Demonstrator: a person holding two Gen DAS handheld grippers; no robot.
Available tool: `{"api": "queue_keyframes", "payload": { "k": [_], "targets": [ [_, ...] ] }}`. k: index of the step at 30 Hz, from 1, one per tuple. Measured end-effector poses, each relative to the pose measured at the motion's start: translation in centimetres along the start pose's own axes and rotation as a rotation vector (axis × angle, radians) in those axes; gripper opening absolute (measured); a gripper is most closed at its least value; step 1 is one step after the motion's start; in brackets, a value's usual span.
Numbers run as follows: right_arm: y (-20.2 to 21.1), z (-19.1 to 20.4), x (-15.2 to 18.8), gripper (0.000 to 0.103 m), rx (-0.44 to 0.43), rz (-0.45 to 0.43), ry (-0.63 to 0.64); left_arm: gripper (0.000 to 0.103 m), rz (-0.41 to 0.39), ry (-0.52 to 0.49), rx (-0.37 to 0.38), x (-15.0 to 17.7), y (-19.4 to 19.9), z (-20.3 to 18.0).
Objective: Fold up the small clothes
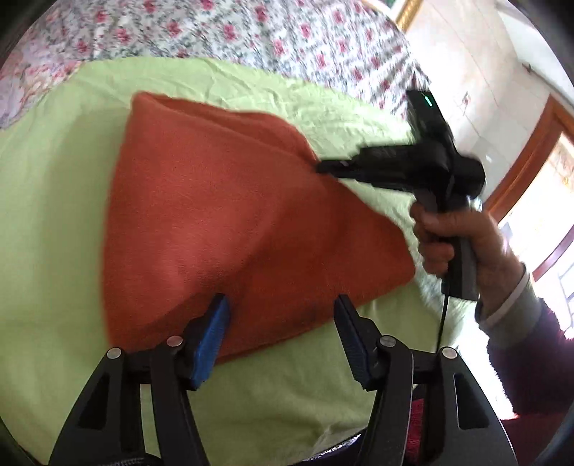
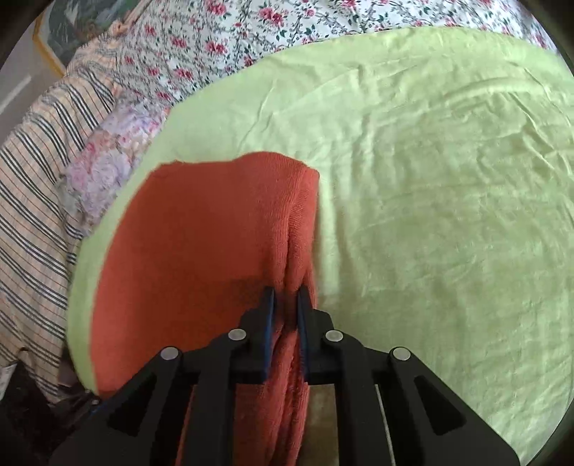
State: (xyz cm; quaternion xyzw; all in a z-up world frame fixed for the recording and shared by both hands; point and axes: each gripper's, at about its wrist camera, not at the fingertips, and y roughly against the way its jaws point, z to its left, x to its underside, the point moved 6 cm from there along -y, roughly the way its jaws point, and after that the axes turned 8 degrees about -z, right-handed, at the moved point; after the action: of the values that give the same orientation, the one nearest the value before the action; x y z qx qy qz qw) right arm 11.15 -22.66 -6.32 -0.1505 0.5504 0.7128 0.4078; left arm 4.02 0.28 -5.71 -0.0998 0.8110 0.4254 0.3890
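Observation:
An orange-red knit cloth lies partly folded on a light green sheet. My left gripper is open just above the cloth's near edge, with nothing between its blue pads. My right gripper is shut on a bunched edge of the orange cloth and lifts that edge. In the left wrist view the right gripper comes in from the right, pinching the cloth's right corner, held by a hand.
The green sheet covers a bed with a floral cover. A striped garment lies at the left in the right wrist view. A wall and wooden door frame are at the right.

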Motion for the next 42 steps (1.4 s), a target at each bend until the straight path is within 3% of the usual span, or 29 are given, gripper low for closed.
{"api": "queue_keyframes", "payload": {
  "k": [5,9,12,16,20,21,26,30,36,39,42],
  "targets": [
    [3.1,0.0,-0.9,0.015,-0.004,-0.064,-0.025,0.060,-0.110,0.006,-0.093,-3.6,2.9,3.0],
    [3.7,2.1,-1.9,0.015,-0.058,-0.088,0.001,0.060,-0.141,0.055,-0.166,-6.3,2.2,6.5],
    [2.0,4.5,-2.1,0.015,-0.100,-0.053,0.061,0.060,-0.124,0.077,-0.192,-7.6,0.4,8.3],
    [-0.9,4.9,-2.4,0.015,-0.084,0.004,0.069,0.062,-0.063,0.104,-0.238,-8.9,-2.7,10.6],
    [-3.5,2.6,-2.4,0.009,0.035,0.066,0.083,0.062,0.048,0.125,-0.279,-8.3,-5.9,11.8],
    [-4.1,1.9,-2.4,0.000,0.028,0.077,0.061,0.063,0.049,0.126,-0.278,-8.2,-6.2,11.9],
    [-4.2,1.3,-2.6,0.000,0.027,0.069,0.052,0.061,0.028,0.146,-0.276,-7.9,-5.2,11.8],
    [-1.8,2.5,-1.8,0.004,-0.016,0.045,0.052,0.061,0.015,0.154,-0.253,-6.2,-2.9,10.6],
    [2.4,6.3,4.1,0.005,-0.106,0.062,0.134,0.062,0.014,0.151,-0.243,-2.6,-0.1,9.3],
    [2.6,5.2,7.7,0.003,0.019,0.101,0.231,0.063,0.037,0.150,-0.249,-0.6,-0.1,9.6],
    [3.2,2.9,9.3,0.000,0.014,0.073,0.186,0.063,0.014,0.155,-0.257,0.3,0.4,9.5]
  ]
}}
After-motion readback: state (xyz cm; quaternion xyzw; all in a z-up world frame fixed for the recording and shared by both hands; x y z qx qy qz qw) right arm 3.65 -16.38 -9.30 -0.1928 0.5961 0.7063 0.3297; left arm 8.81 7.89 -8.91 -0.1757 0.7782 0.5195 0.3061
